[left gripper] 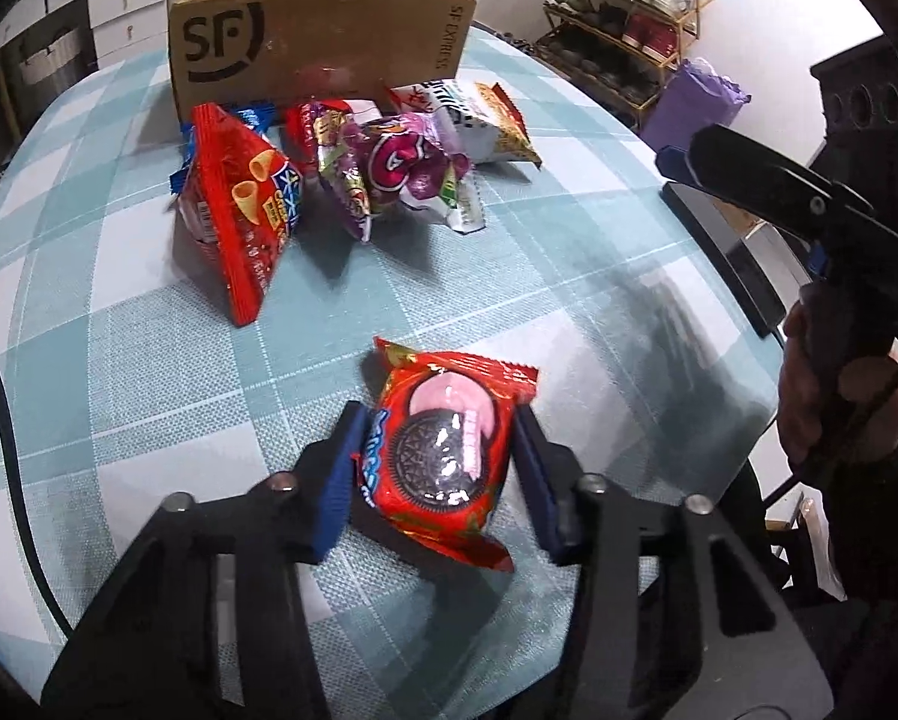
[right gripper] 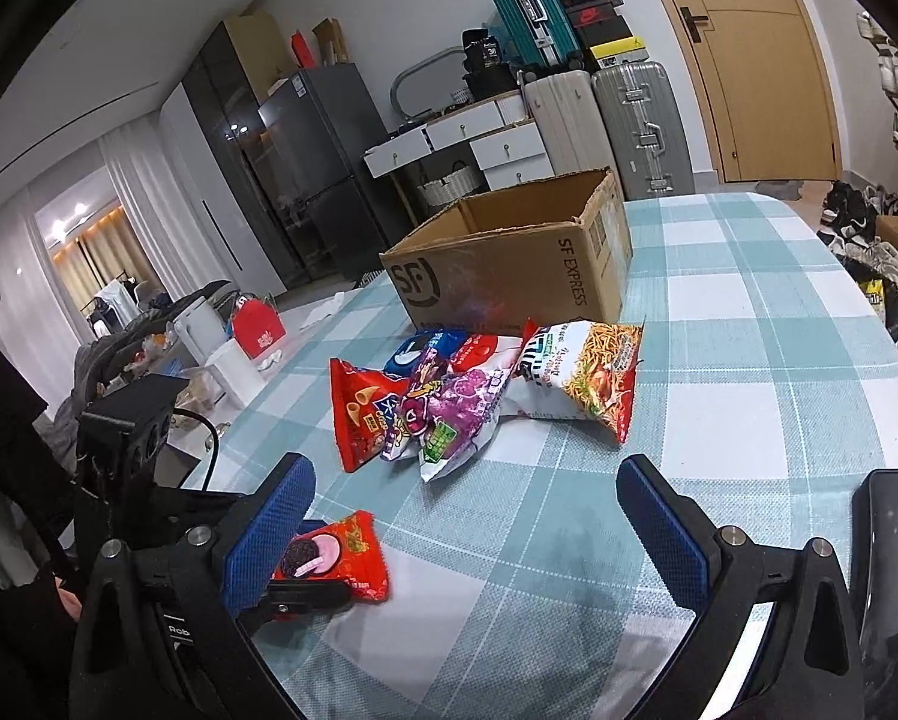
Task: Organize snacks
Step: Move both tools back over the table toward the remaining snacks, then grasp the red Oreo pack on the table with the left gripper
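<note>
Left gripper point(left gripper: 437, 480) holds a red cookie packet point(left gripper: 446, 450) on the checked table point(left gripper: 568, 276)

The packet is shiny red, with a dark round cookie and pink cream printed on it; both blue pads press its sides, near the table edge. The right gripper point(right gripper: 466, 516) stands wide with nothing between its fingers. One cardboard box point(right gripper: 508, 264) stands open at the far side; before it lies one pile of about five snack bags point(right gripper: 478, 390), red, purple, blue and white
</note>
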The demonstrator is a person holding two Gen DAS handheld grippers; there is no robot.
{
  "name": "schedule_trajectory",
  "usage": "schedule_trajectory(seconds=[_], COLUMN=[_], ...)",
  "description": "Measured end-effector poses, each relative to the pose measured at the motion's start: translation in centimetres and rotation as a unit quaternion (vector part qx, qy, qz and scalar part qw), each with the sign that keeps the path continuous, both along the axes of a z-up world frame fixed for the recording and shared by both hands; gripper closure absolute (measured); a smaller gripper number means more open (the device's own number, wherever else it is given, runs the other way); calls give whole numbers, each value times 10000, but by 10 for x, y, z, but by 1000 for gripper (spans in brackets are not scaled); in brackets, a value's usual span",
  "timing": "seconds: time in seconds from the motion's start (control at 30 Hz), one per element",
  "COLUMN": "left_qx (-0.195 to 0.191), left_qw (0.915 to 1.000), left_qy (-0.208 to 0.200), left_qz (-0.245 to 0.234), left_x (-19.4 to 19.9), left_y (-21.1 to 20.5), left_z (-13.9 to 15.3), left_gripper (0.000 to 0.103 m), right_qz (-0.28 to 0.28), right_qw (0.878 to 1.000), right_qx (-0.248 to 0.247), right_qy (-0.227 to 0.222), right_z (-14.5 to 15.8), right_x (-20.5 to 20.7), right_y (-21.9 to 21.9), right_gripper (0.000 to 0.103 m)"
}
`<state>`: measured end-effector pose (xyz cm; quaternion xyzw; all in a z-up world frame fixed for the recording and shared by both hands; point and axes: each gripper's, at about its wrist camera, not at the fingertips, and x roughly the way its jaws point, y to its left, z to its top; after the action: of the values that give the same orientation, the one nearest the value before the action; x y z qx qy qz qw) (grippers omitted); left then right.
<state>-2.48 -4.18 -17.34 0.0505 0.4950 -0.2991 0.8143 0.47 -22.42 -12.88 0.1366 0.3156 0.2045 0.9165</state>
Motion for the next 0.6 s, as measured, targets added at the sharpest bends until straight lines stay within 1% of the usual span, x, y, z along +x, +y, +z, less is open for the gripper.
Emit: schedule_trajectory(seconds=[0.1,0.23,0.37,0.6], left_qx=[13,-157,-166,-305], left_qw=[9999,9997,9995,9985], left_qy=[-108,-94,-167,-202], left_qz=[34,132,218,416], left_x=[-2,-2,-1,-1], left_y=[-1,8,16,33], left_z=[2,6,11,18], left_gripper=[60,61,61,61], right_qz=[9,17,12,36], right_qw=[10000,10000,10000,9999], right_qx=[-19,-51,-63,-106], right_qy=[18,47,70,121], right_z=[-1,-2,-2,-2], right_x=[-1,-1,-2,-1], right_y=[1,3,4,8], right_gripper=[1,1,1,1])
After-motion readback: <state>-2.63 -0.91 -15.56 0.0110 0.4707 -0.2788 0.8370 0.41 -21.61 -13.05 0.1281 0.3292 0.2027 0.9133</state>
